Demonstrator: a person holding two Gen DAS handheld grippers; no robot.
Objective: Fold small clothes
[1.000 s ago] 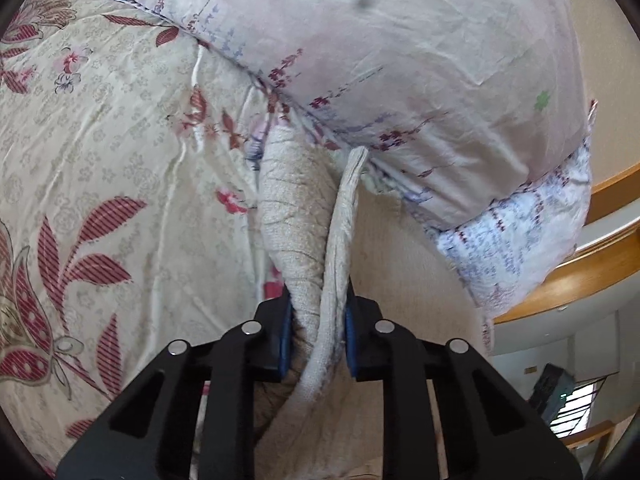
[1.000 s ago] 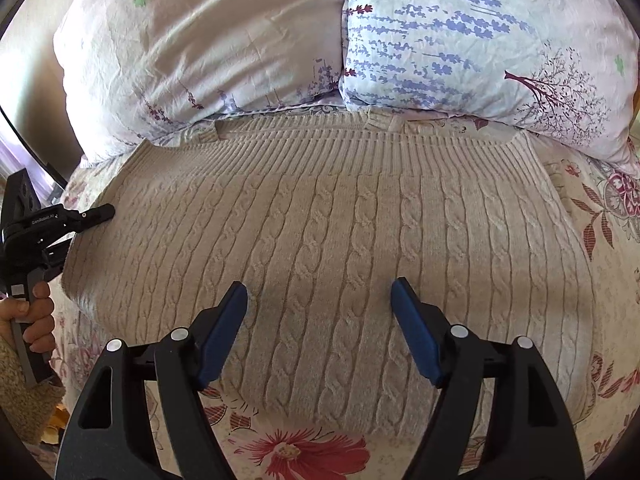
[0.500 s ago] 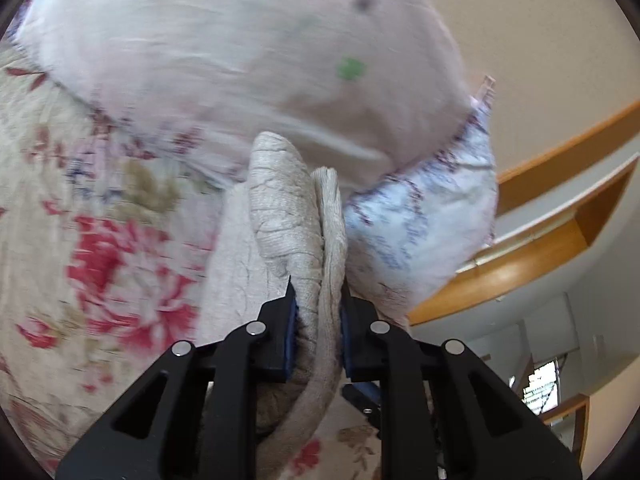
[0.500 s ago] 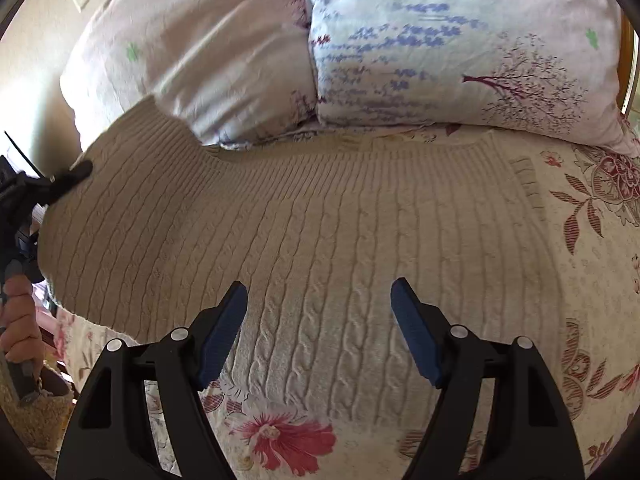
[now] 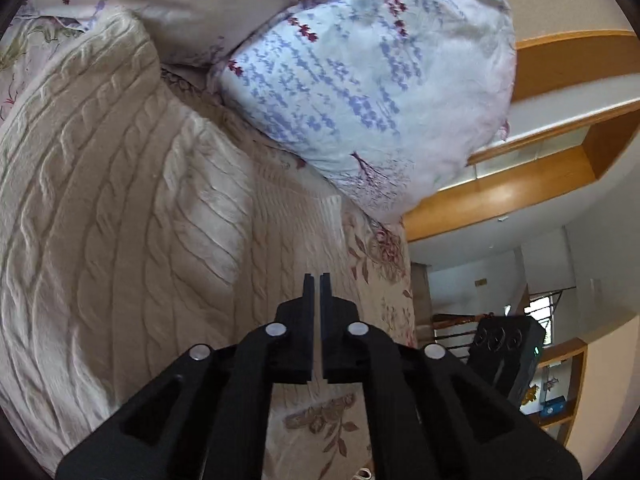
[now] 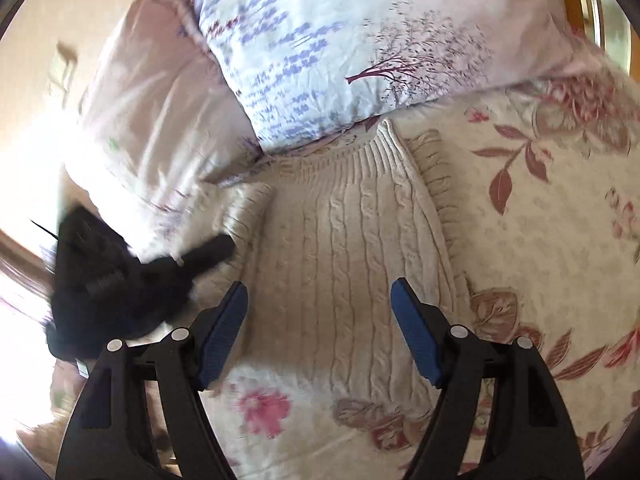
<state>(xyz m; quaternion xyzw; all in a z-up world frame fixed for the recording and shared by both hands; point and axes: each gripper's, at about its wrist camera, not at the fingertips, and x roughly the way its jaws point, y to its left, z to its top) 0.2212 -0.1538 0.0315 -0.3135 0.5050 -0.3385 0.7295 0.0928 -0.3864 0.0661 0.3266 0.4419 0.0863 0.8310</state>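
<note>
Floral pillows (image 6: 360, 40) crowd sweater (image 6: 340, 260)

The cream cable-knit sweater (image 6: 340, 264) is being borne by the floral bedspread (image 6: 540, 240), its ribbed hem lying against two printed pillows (image 6: 360, 40) behind it. The left gripper (image 6: 218, 248) is being rested on the sweater's left edge.

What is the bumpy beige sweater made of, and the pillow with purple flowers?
The sweater looks like soft knitted yarn, maybe wool or cotton: twisted cable ridges run along it. The pillow looks like thin woven cotton, smooth and matte, with fine creases and printed flowers.
</note>
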